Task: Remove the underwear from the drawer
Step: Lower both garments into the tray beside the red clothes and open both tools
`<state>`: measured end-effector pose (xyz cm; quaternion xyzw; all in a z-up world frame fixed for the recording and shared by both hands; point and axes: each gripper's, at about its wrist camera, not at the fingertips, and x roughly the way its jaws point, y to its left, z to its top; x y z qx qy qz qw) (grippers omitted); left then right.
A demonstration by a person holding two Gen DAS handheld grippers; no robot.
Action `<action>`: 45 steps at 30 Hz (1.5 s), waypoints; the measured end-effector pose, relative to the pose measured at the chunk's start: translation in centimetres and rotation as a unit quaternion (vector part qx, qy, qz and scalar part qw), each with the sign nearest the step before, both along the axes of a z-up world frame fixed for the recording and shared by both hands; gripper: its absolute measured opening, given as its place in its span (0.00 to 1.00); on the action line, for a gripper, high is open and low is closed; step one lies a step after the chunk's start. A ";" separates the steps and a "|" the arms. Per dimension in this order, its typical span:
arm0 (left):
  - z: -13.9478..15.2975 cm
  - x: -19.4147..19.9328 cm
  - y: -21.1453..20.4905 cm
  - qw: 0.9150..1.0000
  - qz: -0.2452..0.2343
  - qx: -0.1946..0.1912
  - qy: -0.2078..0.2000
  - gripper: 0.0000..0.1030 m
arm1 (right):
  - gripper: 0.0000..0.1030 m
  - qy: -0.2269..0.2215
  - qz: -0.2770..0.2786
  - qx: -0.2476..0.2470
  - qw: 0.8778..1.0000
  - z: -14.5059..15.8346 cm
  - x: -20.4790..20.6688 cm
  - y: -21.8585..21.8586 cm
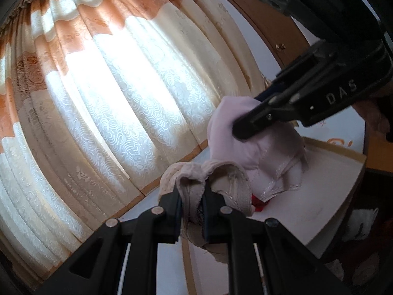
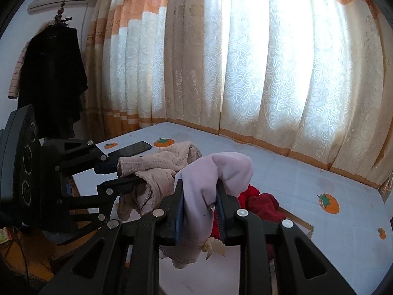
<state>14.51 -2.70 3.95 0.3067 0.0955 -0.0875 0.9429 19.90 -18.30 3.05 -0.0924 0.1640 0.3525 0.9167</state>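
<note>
Here both tongs are clenched on cloth above the bed (image 2: 307, 184), the landmark for what follows; the left tongs (image 1: 192, 205) pinch a beige pair of underwear (image 1: 194, 172) between their pads, the fabric bunched over the tips and hanging below them; the right tongs (image 2: 199, 204) grip a pale pink pair (image 2: 221, 172), which humps up over the tips and droops under the jaws. Seen from the right wrist, the beige pair (image 2: 157, 169) hangs just left of the pink one, the two close together, both lifted clear of the bed's sheet; a red garment (image 2: 260, 201) lies on the sheet just beyond the pink pair; a dark phone (image 2: 132, 148) lies farther back on the bed; curtains (image 2: 245, 61) hang behind the bed.
</note>
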 end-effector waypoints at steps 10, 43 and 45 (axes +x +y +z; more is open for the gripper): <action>0.0 4.1 0.0 0.999 -0.008 0.029 0.037 0.10 | 0.24 0.028 -0.014 -0.033 0.999 -0.5 4.3 2.1; -4.8 9.1 0.4 0.992 0.024 0.066 0.109 0.41 | 0.41 0.138 -0.035 -0.093 0.985 -4.8 11.4 5.9; -4.5 8.7 0.4 0.993 0.025 0.065 0.098 0.54 | 0.46 0.142 -0.040 -0.082 0.986 -4.7 11.3 5.4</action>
